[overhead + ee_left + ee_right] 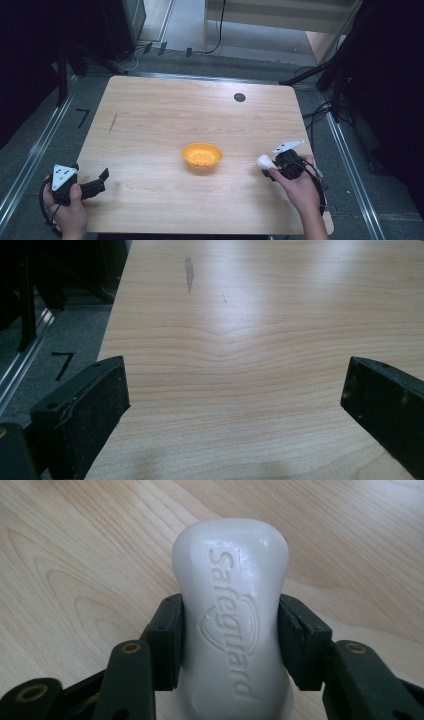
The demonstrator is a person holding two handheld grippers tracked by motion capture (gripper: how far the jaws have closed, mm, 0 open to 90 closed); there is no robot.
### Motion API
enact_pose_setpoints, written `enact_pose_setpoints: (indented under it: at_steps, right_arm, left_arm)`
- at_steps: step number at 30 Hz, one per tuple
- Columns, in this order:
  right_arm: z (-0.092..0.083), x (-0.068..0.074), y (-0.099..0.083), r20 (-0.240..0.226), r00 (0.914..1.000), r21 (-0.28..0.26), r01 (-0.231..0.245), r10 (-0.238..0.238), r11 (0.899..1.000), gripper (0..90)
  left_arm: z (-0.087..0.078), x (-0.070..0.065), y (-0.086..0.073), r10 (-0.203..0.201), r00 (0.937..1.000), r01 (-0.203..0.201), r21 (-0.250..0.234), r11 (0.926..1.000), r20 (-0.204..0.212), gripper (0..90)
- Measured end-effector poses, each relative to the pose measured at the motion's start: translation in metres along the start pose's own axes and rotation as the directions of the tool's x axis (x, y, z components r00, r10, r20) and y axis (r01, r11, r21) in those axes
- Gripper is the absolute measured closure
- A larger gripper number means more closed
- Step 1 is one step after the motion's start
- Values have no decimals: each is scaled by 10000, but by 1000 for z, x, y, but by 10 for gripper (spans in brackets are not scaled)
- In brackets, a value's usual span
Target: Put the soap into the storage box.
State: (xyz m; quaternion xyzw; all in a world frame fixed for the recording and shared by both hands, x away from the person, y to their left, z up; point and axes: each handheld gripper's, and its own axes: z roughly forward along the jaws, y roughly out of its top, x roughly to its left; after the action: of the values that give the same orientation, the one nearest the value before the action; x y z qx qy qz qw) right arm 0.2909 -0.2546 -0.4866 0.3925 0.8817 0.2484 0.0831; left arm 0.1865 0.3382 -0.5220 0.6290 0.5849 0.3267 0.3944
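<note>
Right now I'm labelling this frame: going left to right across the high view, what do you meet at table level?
Left gripper, jaws open → orange bowl → white soap bar → right gripper, shut on the soap.

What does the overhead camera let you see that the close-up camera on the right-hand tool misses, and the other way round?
The high view alone gives the layout: the orange perforated plastic bowl mid-table, the open left gripper at the near left edge, and the person's hands.

The right gripper view alone gives detail: the word "Safeguard" embossed on the white bar of soap, with both black jaws pressed against its narrow waist.

Both show the right gripper holding that soap over the light wooden table.
</note>
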Motion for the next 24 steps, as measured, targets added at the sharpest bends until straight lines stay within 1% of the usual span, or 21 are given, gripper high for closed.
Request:
enact_pose_setpoints:
  at_steps: [1, 3, 4, 6, 7, 8, 11, 12, 13, 14, 15, 18, 19, 23, 24]
  right_arm:
    - [0, 2, 5, -39, 9998, 15, 198, -198, 9998, 505]
    - [0, 3, 7, -45, 9997, 12, 221, -221, 9998, 505]
    - [0, 4, 11, -78, 9995, -17, 308, -308, 9995, 505]
    - [0, 5, 15, -202, 9991, -61, 359, -361, 9993, 505]
    - [0, 6, 21, -381, 9985, -81, 387, -390, 9992, 505]
    - [0, 6, 21, -381, 9985, -81, 387, -390, 9992, 505]
    - [1, 9, 28, -439, 9973, -69, 590, -593, 9982, 505]
    - [2, 11, 32, -525, 9962, -83, 696, -700, 9975, 505]
    - [2, 11, 32, -525, 9962, -83, 696, -700, 9975, 505]
    - [3, 14, 37, -502, 9950, -137, 862, -868, 9962, 504]
    - [3, 14, 37, -502, 9950, -137, 862, -868, 9962, 504]
    - [4, 17, 45, -552, 9928, -131, 1054, -1059, 9943, 504]
    - [4, 18, 47, -573, 9928, -143, 1045, -1051, 9944, 505]
    - [4, 20, 57, -731, 9887, -262, 1289, -1305, 9913, 504]
    - [4, 21, 59, -700, 9874, -314, 1401, -1420, 9896, 504]
  left_arm:
    - [0, 0, 0, -1, 10000, 1, 3, 10000, 5, 0]
    - [0, 0, 0, -4, 10000, 4, 14, 10000, 5, 0]
    - [0, 0, 0, -19, 10000, 19, 15, 10000, 5, 0]
    - [0, 0, 0, -35, 10000, 35, -1, 10000, 19, 0]
    - [0, 0, 0, -38, 10000, 38, 6, 10000, 18, 0]
    - [0, 0, 0, -42, 10000, 42, 9, 10000, 20, 0]
    - [0, 1, 0, -96, 10000, 96, 24, 10000, 17, 0]
    - [0, 1, 0, -137, 9999, 137, 4, 9999, 21, 0]
    - [0, 2, 0, -138, 9999, 138, 12, 9999, 11, 0]
    - [0, 2, 0, -134, 9999, 134, 12, 9999, 11, 0]
    - [0, 1, 0, -126, 9999, 126, 16, 9999, 22, 0]
    - [0, 1, 0, -126, 9999, 126, 18, 9999, 24, 0]
    - [0, 2, 0, -115, 9999, 115, 34, 9999, 3, 0]
    - [1, 2, 0, -156, 9999, 156, 8, 9999, 20, 0]
    - [0, 2, 0, -155, 9999, 155, 8, 9999, 21, 0]
